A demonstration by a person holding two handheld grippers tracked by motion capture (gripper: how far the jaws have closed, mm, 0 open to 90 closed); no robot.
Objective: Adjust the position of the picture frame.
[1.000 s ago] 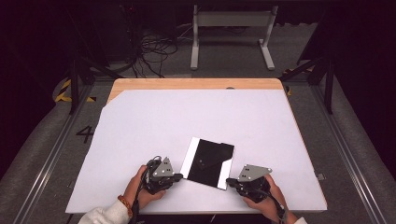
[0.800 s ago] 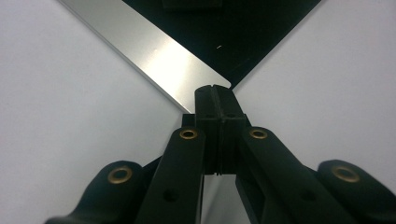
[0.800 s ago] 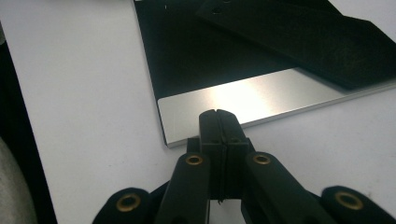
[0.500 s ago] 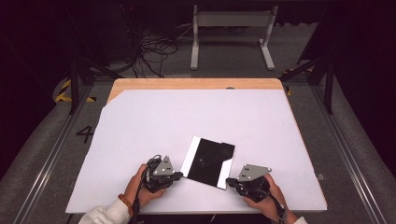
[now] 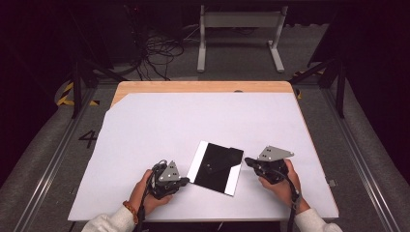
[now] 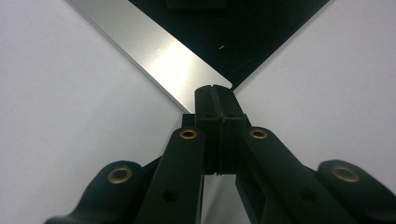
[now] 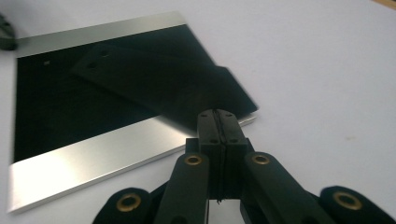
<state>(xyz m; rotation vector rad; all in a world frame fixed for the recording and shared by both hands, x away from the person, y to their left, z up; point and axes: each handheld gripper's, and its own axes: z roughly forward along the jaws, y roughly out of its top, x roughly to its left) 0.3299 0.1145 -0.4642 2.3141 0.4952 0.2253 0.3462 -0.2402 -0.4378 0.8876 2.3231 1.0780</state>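
While both grippers are sitting closed and empty, the black plate (image 5: 215,167) is lying flat on the white table sheet (image 5: 193,121), near the sheet's front edge and roughly midway along it. Left gripper (image 5: 183,181) is resting with jaws pressed together, tip at the plate's near-left corner, over the silver strip (image 6: 159,51); whether it is touching, I cannot tell. Right gripper (image 5: 247,161) is hovering just off the plate's right corner, jaws likewise shut, nothing between them.

Judgement on handling: plate is looking thin, rigid and smooth, with glossy black centre and brushed-metal strips (image 7: 93,158) along two opposite edges. Probably light but slippery, and hard to lift off a flat sheet. Best hold is likely an edge or corner, pinched across the thickness after tipping it.

No containers are appearing on the sheet.
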